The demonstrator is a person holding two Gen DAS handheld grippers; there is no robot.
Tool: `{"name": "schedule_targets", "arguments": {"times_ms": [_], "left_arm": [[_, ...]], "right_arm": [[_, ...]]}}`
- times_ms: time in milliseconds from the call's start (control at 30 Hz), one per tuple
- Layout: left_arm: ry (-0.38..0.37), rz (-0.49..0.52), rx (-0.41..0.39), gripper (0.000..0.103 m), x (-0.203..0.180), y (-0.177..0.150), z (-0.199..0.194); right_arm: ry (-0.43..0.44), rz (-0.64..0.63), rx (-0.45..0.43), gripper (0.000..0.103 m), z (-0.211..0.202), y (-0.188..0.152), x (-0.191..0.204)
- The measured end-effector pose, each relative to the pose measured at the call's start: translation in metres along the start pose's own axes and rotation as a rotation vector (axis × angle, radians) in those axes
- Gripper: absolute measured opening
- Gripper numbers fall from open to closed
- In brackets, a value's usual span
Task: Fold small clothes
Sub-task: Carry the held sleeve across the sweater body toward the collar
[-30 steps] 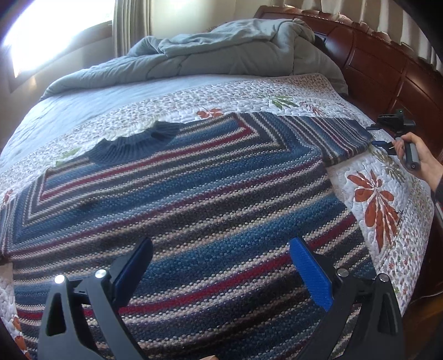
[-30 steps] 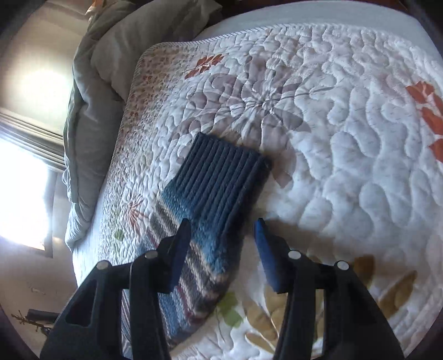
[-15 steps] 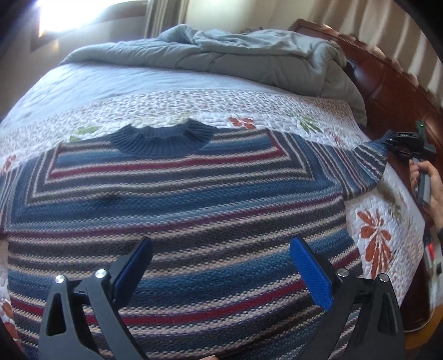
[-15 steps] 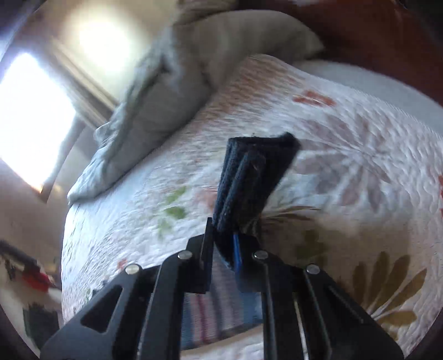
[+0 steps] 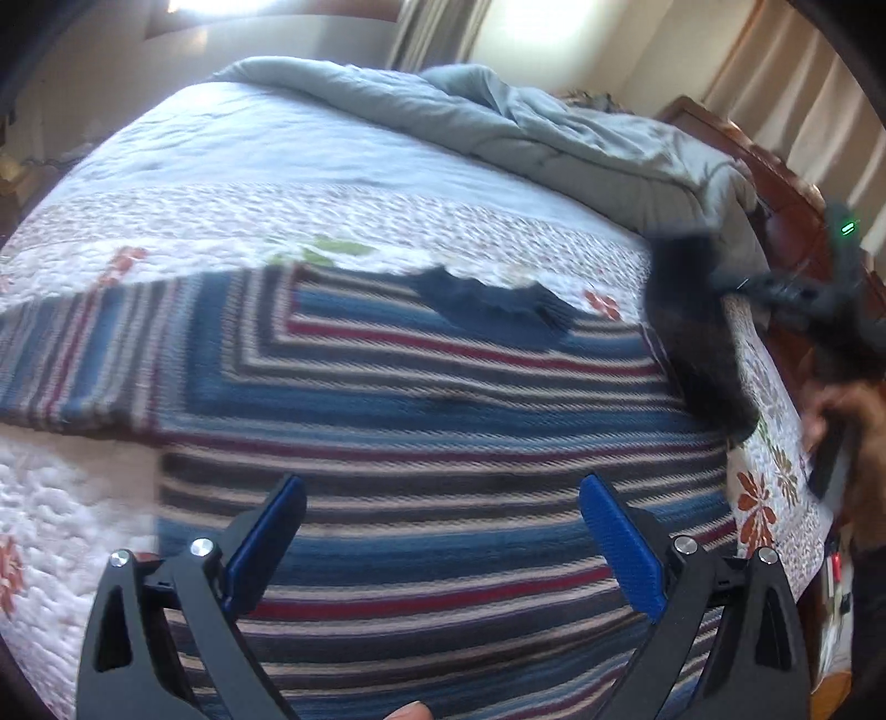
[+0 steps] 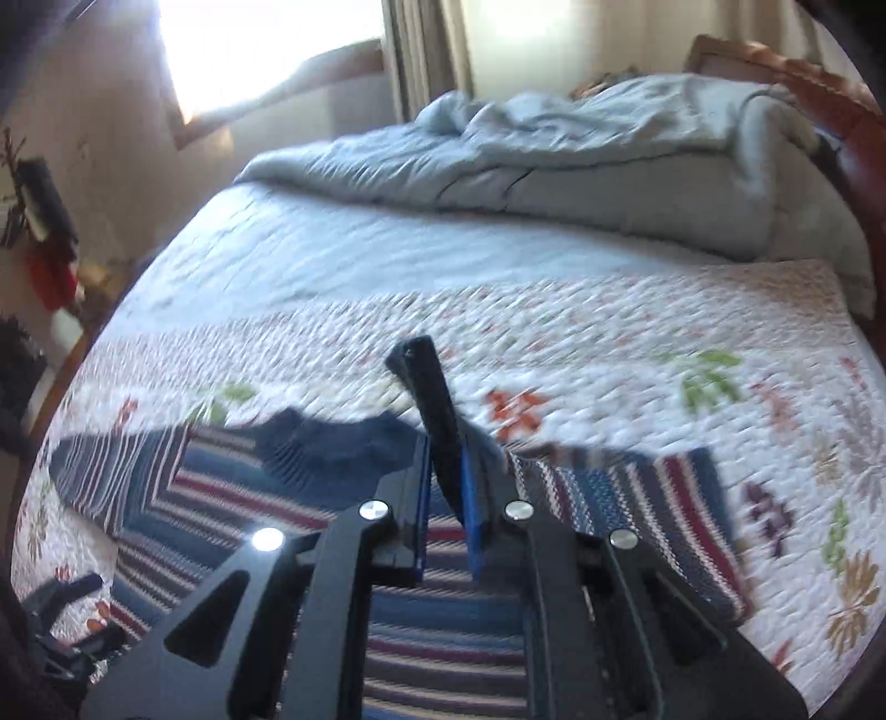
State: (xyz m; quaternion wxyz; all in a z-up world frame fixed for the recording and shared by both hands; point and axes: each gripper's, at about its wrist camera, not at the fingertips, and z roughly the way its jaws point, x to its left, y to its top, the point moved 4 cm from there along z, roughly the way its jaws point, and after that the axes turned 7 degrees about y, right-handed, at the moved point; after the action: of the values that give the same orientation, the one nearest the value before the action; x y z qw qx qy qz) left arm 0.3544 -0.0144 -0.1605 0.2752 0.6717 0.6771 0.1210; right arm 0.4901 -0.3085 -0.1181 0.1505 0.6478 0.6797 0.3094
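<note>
A striped knit sweater point(image 5: 443, 432) in blue, red and cream lies flat on the quilted bed, its dark blue collar point(image 5: 493, 304) at the far side. My left gripper point(image 5: 443, 526) is open and empty, hovering over the sweater's lower body. My right gripper point(image 6: 446, 482) is shut on the dark blue cuff point(image 6: 429, 387) of the right sleeve point(image 6: 626, 498) and holds it lifted above the sweater. In the left wrist view the right gripper point(image 5: 720, 285) shows at the right with the raised sleeve point(image 5: 698, 343) hanging from it. The left sleeve point(image 5: 72, 354) lies spread out flat.
The floral quilt point(image 5: 332, 221) covers the bed. A crumpled grey duvet point(image 6: 581, 160) is piled at the far end against the wooden headboard point(image 5: 775, 188). The bed's right edge point(image 5: 803, 531) is close to my right hand. A window point(image 6: 266, 50) glares behind.
My right gripper has closed on the sleeve cuff, lifted it off the quilt and swung it in towards the sweater's body. My left gripper stayed open and shifted left over the sweater.
</note>
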Motion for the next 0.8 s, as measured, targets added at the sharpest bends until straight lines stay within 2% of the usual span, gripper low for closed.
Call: {"name": "schedule_targets", "arguments": {"times_ms": [33, 200, 300, 333, 400, 433, 467, 500, 567, 667, 700, 767, 800], "left_arm": [[0.002, -0.004, -0.005, 0.099, 0.006, 0.001, -0.002], [-0.005, -0.009, -0.012, 0.099, 0.025, 0.002, -0.003], [-0.031, -0.015, -0.001, 0.099, 0.029, 0.001, 0.004], [-0.052, -0.022, 0.005, 0.099, 0.028, 0.001, 0.007], [-0.125, -0.039, 0.034, 0.099, 0.020, 0.007, 0.019], [-0.156, -0.045, 0.049, 0.099, 0.014, 0.011, 0.024], [-0.191, -0.053, 0.062, 0.099, 0.007, 0.016, 0.031], [-0.217, -0.056, 0.070, 0.099, 0.000, 0.019, 0.036], [-0.285, -0.066, 0.104, 0.099, -0.022, 0.030, 0.052], [-0.364, -0.058, 0.179, 0.099, -0.056, 0.043, 0.083], [-0.379, -0.054, 0.203, 0.099, -0.065, 0.047, 0.094], [-0.413, -0.076, 0.260, 0.099, -0.081, 0.053, 0.120], [-0.427, -0.092, 0.287, 0.099, -0.086, 0.055, 0.131]], "right_arm": [[0.002, -0.012, 0.019, 0.005, 0.009, -0.006, 0.010], [-0.003, -0.084, 0.120, 0.005, 0.061, -0.055, 0.071], [0.056, -0.034, 0.161, 0.009, 0.069, -0.079, 0.085], [0.096, 0.014, 0.142, 0.011, 0.063, -0.085, 0.083], [0.186, 0.156, 0.089, 0.023, 0.041, -0.099, 0.067], [0.227, 0.244, 0.045, 0.034, 0.027, -0.110, 0.054], [0.238, 0.287, 0.011, 0.040, 0.018, -0.118, 0.048], [0.241, 0.323, -0.021, 0.042, 0.009, -0.128, 0.039], [0.251, 0.361, -0.071, 0.050, -0.003, -0.145, 0.027], [0.256, 0.395, -0.115, 0.056, -0.012, -0.165, 0.013], [0.260, 0.398, -0.111, 0.056, -0.013, -0.167, 0.010], [0.311, 0.395, -0.111, 0.068, -0.015, -0.165, 0.007], [0.330, 0.398, -0.128, 0.071, -0.016, -0.165, 0.006]]}}
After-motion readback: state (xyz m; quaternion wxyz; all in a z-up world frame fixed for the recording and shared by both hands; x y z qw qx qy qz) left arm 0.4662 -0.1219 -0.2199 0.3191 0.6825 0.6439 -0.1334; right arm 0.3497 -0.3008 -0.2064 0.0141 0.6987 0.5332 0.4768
